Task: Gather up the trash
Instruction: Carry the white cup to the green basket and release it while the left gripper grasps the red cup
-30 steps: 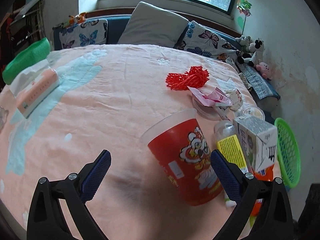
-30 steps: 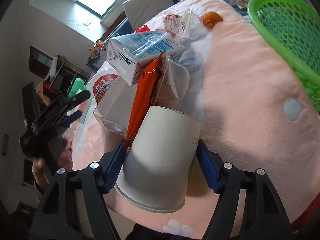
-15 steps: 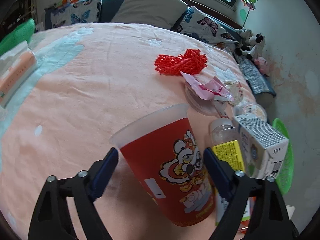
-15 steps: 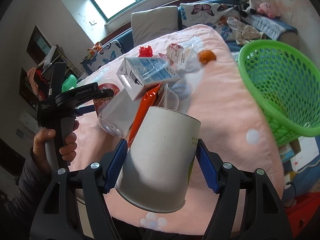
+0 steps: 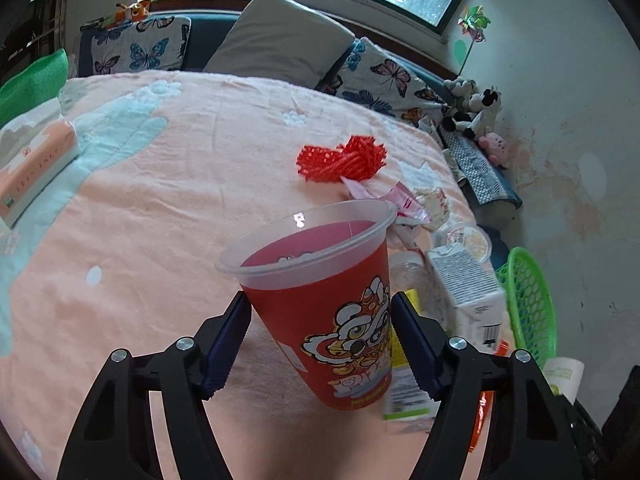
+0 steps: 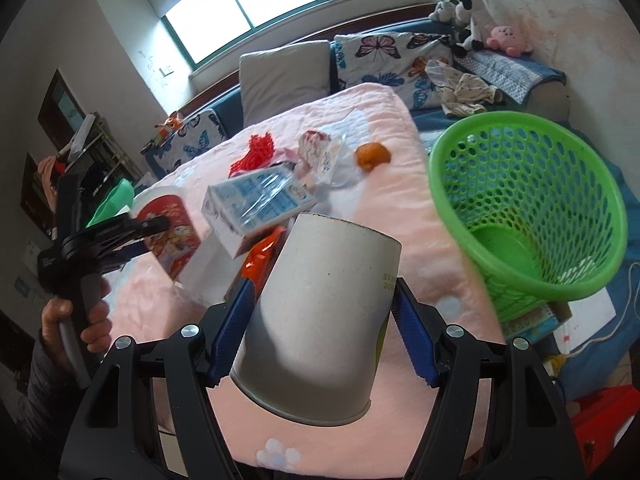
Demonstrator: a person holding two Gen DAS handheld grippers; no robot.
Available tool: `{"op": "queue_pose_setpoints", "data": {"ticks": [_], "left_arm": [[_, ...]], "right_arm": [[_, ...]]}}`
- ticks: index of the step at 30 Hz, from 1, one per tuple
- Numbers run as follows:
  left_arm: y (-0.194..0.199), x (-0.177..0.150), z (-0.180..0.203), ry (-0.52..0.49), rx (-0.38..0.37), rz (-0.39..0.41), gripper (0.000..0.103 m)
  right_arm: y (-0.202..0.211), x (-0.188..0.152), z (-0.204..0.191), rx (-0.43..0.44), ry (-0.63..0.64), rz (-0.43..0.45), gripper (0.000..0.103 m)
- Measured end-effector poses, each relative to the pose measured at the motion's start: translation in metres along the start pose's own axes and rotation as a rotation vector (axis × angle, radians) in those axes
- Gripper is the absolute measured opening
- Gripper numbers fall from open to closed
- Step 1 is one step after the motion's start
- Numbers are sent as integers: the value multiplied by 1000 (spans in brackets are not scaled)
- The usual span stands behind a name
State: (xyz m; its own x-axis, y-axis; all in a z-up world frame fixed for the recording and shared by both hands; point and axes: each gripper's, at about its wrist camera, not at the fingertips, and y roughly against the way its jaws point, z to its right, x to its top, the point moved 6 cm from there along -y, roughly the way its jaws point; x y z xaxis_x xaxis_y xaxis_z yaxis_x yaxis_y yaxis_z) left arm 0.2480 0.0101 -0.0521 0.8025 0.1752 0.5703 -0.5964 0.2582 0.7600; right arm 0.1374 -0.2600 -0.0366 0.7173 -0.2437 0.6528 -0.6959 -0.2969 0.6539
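Both hands were loaded and nothing had yet gone into the green basket (image 6: 532, 216), whose bottom showed bare. The right gripper (image 6: 322, 320) held a paper cup (image 6: 320, 312) upside down, its blue jaws pressed on either side, lifted clear of the bed's right edge, with the basket standing on the floor just off that edge. The left gripper (image 5: 320, 340) had just been closing its jaws, and they now sat against the sides of a red plastic cup (image 5: 324, 304) with a lion cartoon — the cup looked tilted and gripped, its base apparently just off the pink blanket (image 5: 180, 200).

By my reading the job was barely started: two cups in hand, neither dropped, and most of the litter left on the bed. Along the right edge lay a milk carton (image 6: 256, 204), an orange packet (image 6: 262, 254) under it, a clear plastic jar (image 5: 406, 270), crumpled wrappers (image 5: 400, 200), a clear bag (image 6: 332, 160), a piece of orange peel (image 6: 372, 156) and a red mesh net (image 5: 344, 158) farther toward the pillows.

A tissue pack (image 5: 32, 168) at the left edge seemed no trash. The carton and jar crowded just beside the red cup, so lifting it out could nudge them — and the right hand's path to the basket looked open.
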Motion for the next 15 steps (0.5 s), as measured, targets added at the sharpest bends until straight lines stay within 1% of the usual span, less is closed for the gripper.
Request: {"op": "queue_pose_setpoints", "data": {"ticks": [9,15], "left_arm": [[50,19,8,-43,-28,93,69],[76,29,44,-105,-86,134,69]], "right_arm": [[10,26,31,-107,-4,60,69],[15,43,57,-173,-7,88,69]]}}
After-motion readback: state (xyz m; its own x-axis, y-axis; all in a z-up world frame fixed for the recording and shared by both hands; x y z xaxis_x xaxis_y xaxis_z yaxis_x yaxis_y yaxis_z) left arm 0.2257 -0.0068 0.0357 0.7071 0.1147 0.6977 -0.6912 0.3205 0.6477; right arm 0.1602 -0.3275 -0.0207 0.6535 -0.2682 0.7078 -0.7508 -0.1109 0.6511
